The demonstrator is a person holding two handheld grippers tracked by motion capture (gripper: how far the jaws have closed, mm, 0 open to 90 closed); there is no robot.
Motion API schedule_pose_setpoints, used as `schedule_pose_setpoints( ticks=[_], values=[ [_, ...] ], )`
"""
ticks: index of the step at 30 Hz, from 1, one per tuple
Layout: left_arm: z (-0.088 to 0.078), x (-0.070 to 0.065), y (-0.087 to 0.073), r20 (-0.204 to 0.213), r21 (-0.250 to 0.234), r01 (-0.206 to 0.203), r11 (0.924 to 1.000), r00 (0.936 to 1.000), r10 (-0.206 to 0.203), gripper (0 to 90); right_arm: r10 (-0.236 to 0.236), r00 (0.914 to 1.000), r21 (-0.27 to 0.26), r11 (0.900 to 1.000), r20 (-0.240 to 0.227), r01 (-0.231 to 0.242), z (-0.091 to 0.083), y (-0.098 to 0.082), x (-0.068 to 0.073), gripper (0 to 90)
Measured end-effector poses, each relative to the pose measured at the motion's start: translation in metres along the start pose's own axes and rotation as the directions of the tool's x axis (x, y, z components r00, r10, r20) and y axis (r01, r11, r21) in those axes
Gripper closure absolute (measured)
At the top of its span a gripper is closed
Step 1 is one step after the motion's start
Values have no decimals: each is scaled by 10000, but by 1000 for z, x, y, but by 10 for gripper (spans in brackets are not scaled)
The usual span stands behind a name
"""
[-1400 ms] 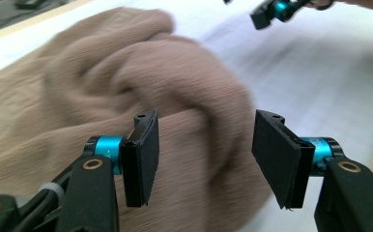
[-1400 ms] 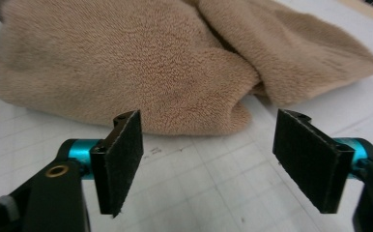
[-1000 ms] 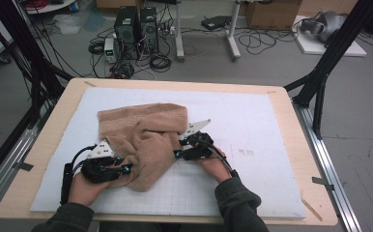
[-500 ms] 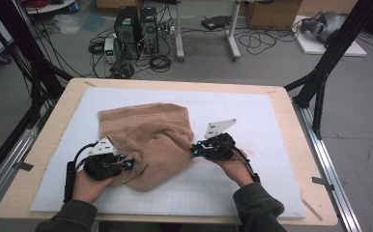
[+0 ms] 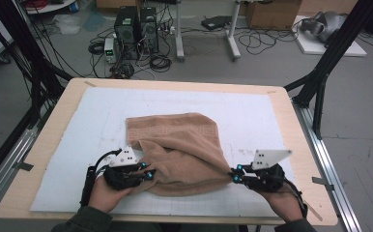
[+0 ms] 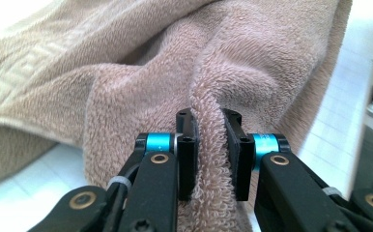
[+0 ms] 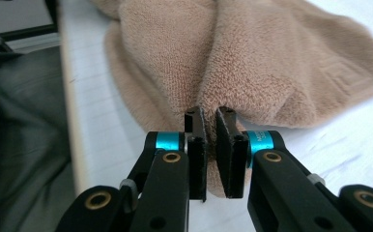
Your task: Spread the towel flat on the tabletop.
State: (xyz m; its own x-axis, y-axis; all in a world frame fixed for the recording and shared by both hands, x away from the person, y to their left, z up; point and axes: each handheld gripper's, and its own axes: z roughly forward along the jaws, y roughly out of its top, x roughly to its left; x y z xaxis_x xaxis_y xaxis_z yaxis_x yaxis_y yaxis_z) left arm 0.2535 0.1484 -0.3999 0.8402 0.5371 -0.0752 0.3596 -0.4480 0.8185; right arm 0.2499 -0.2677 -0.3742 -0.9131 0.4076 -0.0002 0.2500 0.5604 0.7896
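Towel [image 5: 177, 145]: a tan terry cloth lying on the white mat [image 5: 281, 116] in the middle of the table [image 5: 54, 130], its far half flat with a woven key-pattern band, its near half bunched into soft folds.

The left gripper [image 5: 146, 171] clamps a thick ridge of pile at the towel's near-left edge; in the left gripper view the pads [image 6: 187, 145] press the fold from both sides. The right gripper [image 5: 235, 175] pinches the near-right corner, jaws almost touching with a thin edge of cloth between them (the right gripper view shows the fabric fanning out from that pinch).

What has changed: a second ago both grippers sat close together over the crumpled near edge, and both sets of jaws have just been closing onto cloth. Since then the right hand has swung well out toward the right side of the mat, dragging its corner along, while the left has shifted only a little. The near edge is now drawn out between them.

That reads as spreading the towel; the near half is not yet flat.
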Motion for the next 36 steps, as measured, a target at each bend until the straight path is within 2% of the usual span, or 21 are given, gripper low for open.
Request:
schedule_pose_setpoints(
  ticks=[3, 4, 6, 7, 10, 11, 12, 14, 16, 17, 19, 21, 22, 23, 24, 25, 26, 27, 29, 32, 36],
  values=[
    [-6, -5, -6, 115, 49, 31, 10000, 9999, -32, 786, 134, 9988, 121, 9998, -481, -128, 5, -13, 12, 828],
    [-8, -6, -8, 116, 73, 38, 10000, 9999, -39, 786, 134, 9988, 121, 9998, -481, -128, 5, -13, 12, 828],
    [-13, -5, -11, 242, 44, 97, 9999, 9997, -98, 778, 107, 9985, -10, 9999, -530, -108, 8, -14, 13, 727],
    [-16, -5, -11, 309, 12, 135, 9999, 9994, -136, 761, 65, 9988, -163, 9998, -493, -73, 6, -13, 12, 712],
    [-28, -4, -6, 317, -252, 147, 9996, 9994, -139, 636, 109, 9996, -1180, 9929, -262, -139, -4, -6, 6, 637],
    [-33, -2, -2, 326, -421, 192, 9989, 9993, -178, 573, 268, 9996, -1275, 9915, -96, -278, -6, 1, -1, 585],
    [-37, 0, 2, 257, -617, 192, 9979, 9995, -176, 573, 268, 9996, -1275, 9915, -96, -278, -6, 1, -1, 585],
    [-39, 7, 12, 93, -675, 167, 9976, 9998, -162, 526, 315, 9994, -1158, 9927, -142, -330, 2, 6, -8, 538],
    [-33, 15, 19, -64, -675, 104, 9977, 9999, -109, 504, 390, 9986, -734, 9964, -358, -416, 26, 11, -20, 483],
    [-27, 20, 22, -150, -523, 52, 9986, 9999, -60, 504, 390, 9986, -734, 9964, -358, -416, 26, 11, -20, 483],
    [-11, 31, 24, -275, -139, 251, 9996, 9993, -255, 480, 640, 9964, -607, 9959, -551, -673, 45, 13, -26, 411],
    [8, 39, 21, -496, 486, 443, 9978, 9979, -419, 410, 960, 9931, -247, 9949, -672, -978, 60, 12, -30, 387],
    [13, 40, 19, -482, 709, 455, 9964, 9979, -421, 384, 902, 9938, -55, 9959, -645, -907, 68, 11, -30, 394],
    [21, 42, 16, -443, 994, 423, 9942, 9983, -380, 389, 937, 9932, 79, 9956, -697, -934, 73, 10, -30, 427],
    [28, 44, 13, -219, 1317, 478, 9901, 9987, -453, 402, 953, 9922, 249, 9953, -807, -935, 77, 8, -30, 451],
    [32, 45, 11, 78, 1537, 504, 9868, 9986, -522, 538, 967, 9901, 530, 9944, -1015, -916, 85, 4, -29, 548],
    [37, 45, 8, 317, 1791, 445, 9828, 9982, -509, 538, 967, 9901, 530, 9944, -1015, -916, 85, 4, -29, 548],
    [41, 43, 7, 338, 2004, 326, 9792, 9986, -402, 594, 1022, 9878, 614, 9935, -1179, -955, 87, 3, -28, 578],
    [44, 38, 5, 397, 2003, 50, 9797, 9991, -132, 716, 887, 9869, 809, 9936, -1344, -783, 92, 1, -24, 686],
    [39, 33, 3, 177, 1766, -31, 9843, 9998, 0, 773, 710, 9876, 971, 9936, -1402, -576, 95, 0, -20, 756],
    [23, 27, -2, -8, 1320, -97, 9912, 10000, 99, 813, 502, 9917, 692, 9967, -1186, -422, 83, 2, -14, 778]
  ],
)
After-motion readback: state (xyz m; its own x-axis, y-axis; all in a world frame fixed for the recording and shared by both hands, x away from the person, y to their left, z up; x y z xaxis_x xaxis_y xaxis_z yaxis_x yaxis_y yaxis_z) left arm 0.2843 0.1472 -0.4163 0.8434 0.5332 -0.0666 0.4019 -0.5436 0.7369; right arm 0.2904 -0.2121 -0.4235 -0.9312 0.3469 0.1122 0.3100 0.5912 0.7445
